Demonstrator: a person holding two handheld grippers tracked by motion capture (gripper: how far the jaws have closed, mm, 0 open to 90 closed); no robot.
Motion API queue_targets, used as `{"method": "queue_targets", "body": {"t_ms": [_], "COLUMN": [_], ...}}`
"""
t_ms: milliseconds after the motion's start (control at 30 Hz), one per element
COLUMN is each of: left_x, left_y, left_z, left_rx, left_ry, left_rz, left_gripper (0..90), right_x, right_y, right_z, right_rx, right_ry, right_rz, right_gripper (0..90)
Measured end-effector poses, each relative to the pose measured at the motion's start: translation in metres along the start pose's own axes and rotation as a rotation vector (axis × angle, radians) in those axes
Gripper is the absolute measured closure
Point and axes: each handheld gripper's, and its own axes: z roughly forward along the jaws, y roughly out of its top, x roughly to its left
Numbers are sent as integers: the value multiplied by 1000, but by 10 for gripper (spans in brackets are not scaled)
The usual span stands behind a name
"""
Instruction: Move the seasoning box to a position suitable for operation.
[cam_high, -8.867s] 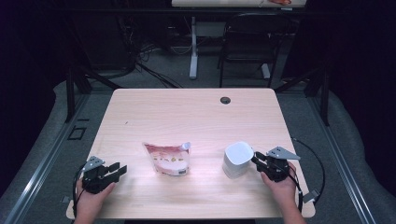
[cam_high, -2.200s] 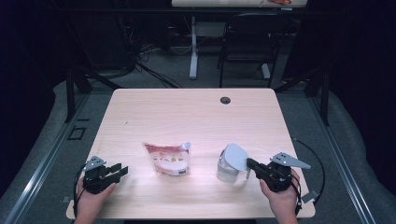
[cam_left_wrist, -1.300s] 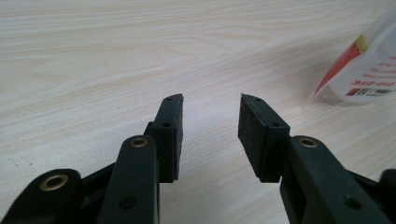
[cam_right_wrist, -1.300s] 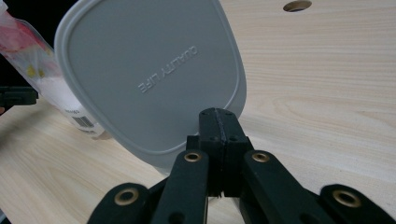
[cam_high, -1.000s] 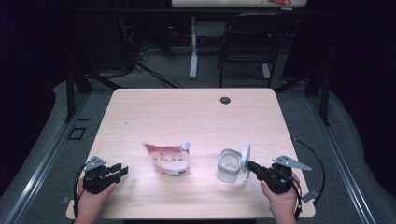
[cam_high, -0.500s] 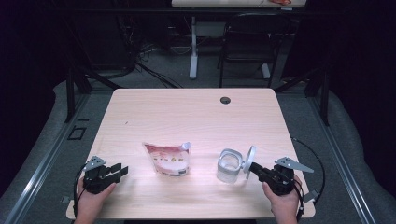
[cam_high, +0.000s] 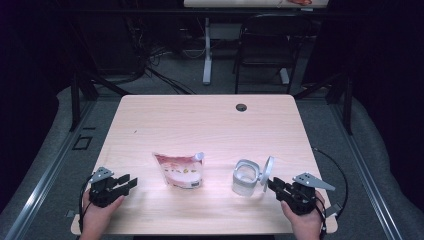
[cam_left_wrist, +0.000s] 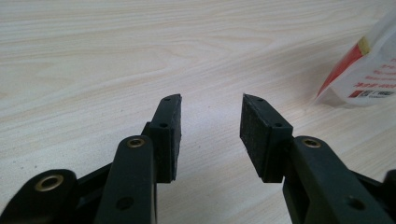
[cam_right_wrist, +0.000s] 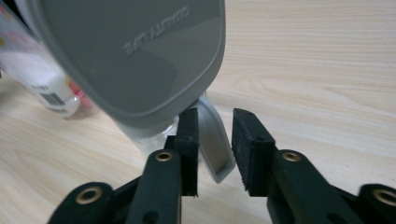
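Observation:
A clear plastic container (cam_high: 244, 178) stands on the wooden table (cam_high: 210, 125) right of centre, its grey hinged lid (cam_high: 268, 170) swung up on edge. My right gripper (cam_high: 273, 183) is just right of it. In the right gripper view the lid (cam_right_wrist: 135, 51) looms at the upper left, and the right gripper (cam_right_wrist: 215, 113) is shut on the lid's tab (cam_right_wrist: 215, 147). A red-and-white pouch (cam_high: 180, 170) lies flat at the middle. At the table's front left, my left gripper (cam_high: 130, 183) is open and empty; in its own view the left gripper (cam_left_wrist: 210, 100) points past the pouch's corner (cam_left_wrist: 369, 70).
A small round grommet hole (cam_high: 241, 107) sits near the table's far edge. A chair (cam_high: 262, 55) and a desk leg (cam_high: 207, 50) stand on the floor beyond. Cables trail from both grippers off the front corners.
The right gripper has swung the container's lid from closed to standing upright, drawing back a little to the right. The left gripper and the pouch have stayed put.

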Motion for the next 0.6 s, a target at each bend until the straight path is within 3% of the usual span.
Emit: {"method": "queue_targets", "body": {"t_ms": [100, 200, 300, 600], "left_x": [0, 0, -1, -1], "left_y": [2, 2, 2, 1], "left_z": [1, 2, 3, 2], "left_rx": [2, -3, -1, 4], "left_ry": [-3, -5, -7, -2], "left_rz": [4, 2, 0, 4], "left_gripper": [583, 581, 580, 580], "right_x": [4, 6, 9, 9], "right_y": [-5, -6, -8, -7], "right_z": [-1, -1, 4, 20], "right_rx": [20, 27, 51, 56], "right_ry": [-22, -22, -37, -78], "right_rz": [-36, -39, -62, -75], "right_gripper": [658, 644, 564, 546]}}
